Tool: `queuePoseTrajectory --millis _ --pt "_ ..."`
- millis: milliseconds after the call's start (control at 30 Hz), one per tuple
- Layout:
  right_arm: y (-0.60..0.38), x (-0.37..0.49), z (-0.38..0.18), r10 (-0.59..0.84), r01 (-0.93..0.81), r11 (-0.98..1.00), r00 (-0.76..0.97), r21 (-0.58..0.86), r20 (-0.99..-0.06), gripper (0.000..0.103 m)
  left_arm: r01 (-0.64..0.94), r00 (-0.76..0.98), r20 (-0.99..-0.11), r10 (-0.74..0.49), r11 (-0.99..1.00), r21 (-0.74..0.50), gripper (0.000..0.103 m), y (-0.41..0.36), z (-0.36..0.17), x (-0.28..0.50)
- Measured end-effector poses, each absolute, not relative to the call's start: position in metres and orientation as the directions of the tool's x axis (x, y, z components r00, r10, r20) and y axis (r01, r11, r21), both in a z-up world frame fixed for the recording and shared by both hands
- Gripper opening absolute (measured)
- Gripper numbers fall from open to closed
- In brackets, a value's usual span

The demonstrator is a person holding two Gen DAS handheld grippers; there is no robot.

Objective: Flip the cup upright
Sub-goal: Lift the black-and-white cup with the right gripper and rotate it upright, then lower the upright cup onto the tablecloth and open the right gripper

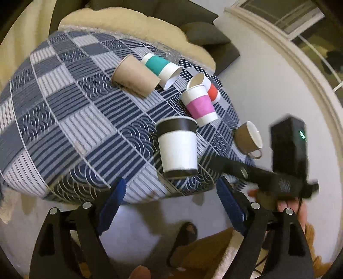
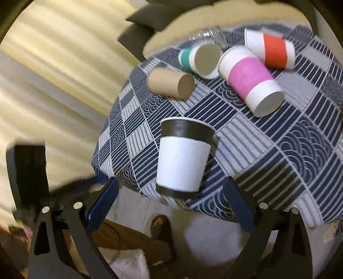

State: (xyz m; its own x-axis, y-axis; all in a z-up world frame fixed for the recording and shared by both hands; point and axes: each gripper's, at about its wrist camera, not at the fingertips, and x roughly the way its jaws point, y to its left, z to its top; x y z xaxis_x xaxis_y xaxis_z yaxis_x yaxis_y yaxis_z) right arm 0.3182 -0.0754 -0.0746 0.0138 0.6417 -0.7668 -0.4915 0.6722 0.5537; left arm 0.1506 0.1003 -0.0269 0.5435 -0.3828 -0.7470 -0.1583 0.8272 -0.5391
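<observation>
A white paper cup with black bands (image 1: 177,146) (image 2: 184,157) stands upright near the table's front edge. A plain brown cup (image 1: 136,75) (image 2: 171,83), a teal-banded cup (image 1: 161,69) (image 2: 201,59), a pink-banded cup (image 1: 200,105) (image 2: 250,80) and a red-banded cup (image 1: 212,91) (image 2: 272,51) lie on their sides behind it. A brown ceramic mug (image 1: 249,138) lies tipped at the table's right edge. My left gripper (image 1: 171,193) is open and empty just in front of the black-banded cup. My right gripper (image 2: 171,193) is also open and empty in front of that cup.
The table (image 1: 64,120) (image 2: 289,139) has a blue-grey patterned cloth. A clear plastic cup (image 1: 167,51) (image 2: 209,35) lies at its far edge. The other gripper's body (image 1: 287,154) (image 2: 27,171) shows beside each view. A cream cushion (image 1: 128,19), dark sofa and the person's sandalled foot (image 2: 160,225) lie around.
</observation>
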Motion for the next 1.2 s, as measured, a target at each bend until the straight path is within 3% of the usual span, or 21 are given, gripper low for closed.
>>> queuePoseTrajectory --millis 500,667,733,1200 --pt "-0.015 0.344 -0.092 0.342 -0.467 0.83 -0.007 0.305 -0.94 0.084 -0.115 0.534 -0.698 -0.477 0.777 -0.619 0.084 0.118 -0.065 0.133" --pt "-0.008 0.35 -0.1 0.293 -0.454 0.851 -0.009 0.265 -0.956 0.072 -0.097 0.524 -0.693 -0.495 0.774 -0.626 0.084 0.116 -0.069 0.134" --pt "-0.007 0.351 -0.104 0.283 -0.451 0.854 -0.019 0.26 -0.959 0.067 -0.091 0.521 -0.693 -0.498 0.775 -0.626 0.084 0.115 -0.07 0.135" --pt "-0.012 0.344 -0.079 0.331 -0.504 0.83 0.098 0.24 -0.938 0.065 -0.104 0.522 -0.693 -0.498 0.769 -0.631 0.084 0.122 -0.084 0.138"
